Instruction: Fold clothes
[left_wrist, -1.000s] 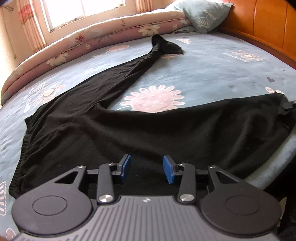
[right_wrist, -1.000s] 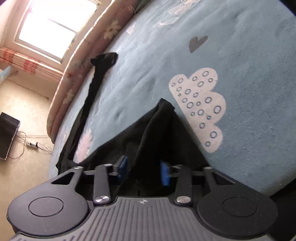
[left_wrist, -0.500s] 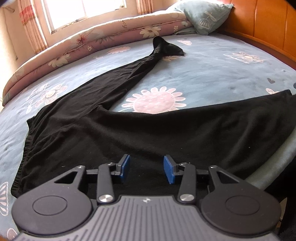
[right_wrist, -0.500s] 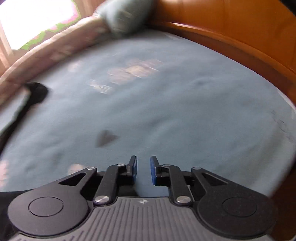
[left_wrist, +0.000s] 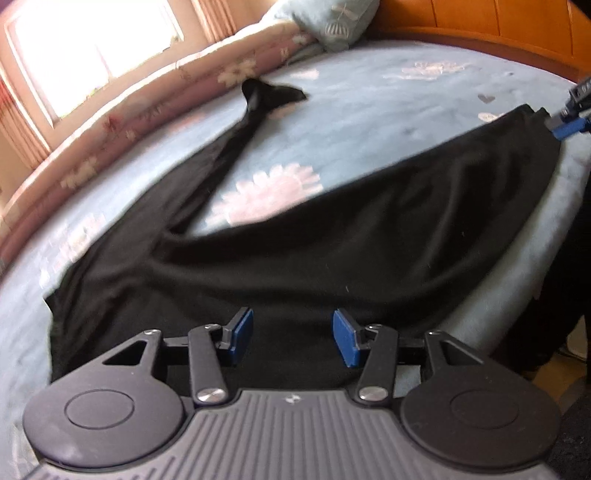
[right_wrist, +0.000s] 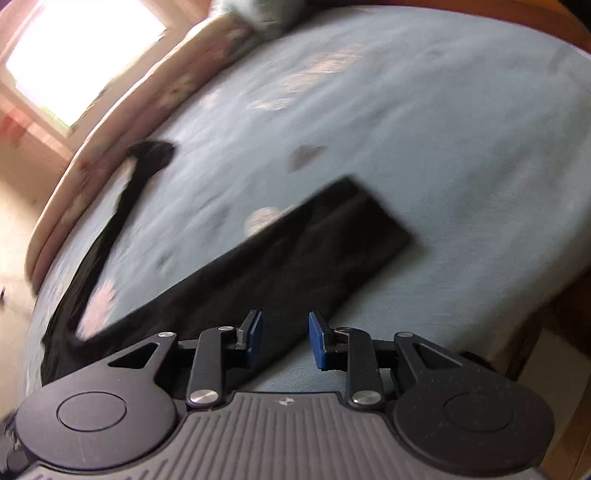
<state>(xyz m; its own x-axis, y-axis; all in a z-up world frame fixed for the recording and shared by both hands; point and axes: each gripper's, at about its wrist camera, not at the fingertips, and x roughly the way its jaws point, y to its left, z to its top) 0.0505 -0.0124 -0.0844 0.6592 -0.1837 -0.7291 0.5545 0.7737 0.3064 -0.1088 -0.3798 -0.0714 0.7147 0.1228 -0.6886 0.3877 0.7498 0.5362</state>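
Black trousers spread on a blue bedsheet, both grippers free of them.

The left gripper holds its fingers spread with nothing between the pads; the trousers' upper part lies just ahead of and under them, one leg running far ahead to the left. The right gripper has its jaws opening, empty, above the near edge of the other leg, whose hem lies ahead of the fingers.

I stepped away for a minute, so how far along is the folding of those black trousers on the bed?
Done: black trousers spread flat on the bed. In hand: nothing; the left gripper is open, the right gripper's jaws are opening, empty. Left: every fold, as both legs lie apart.
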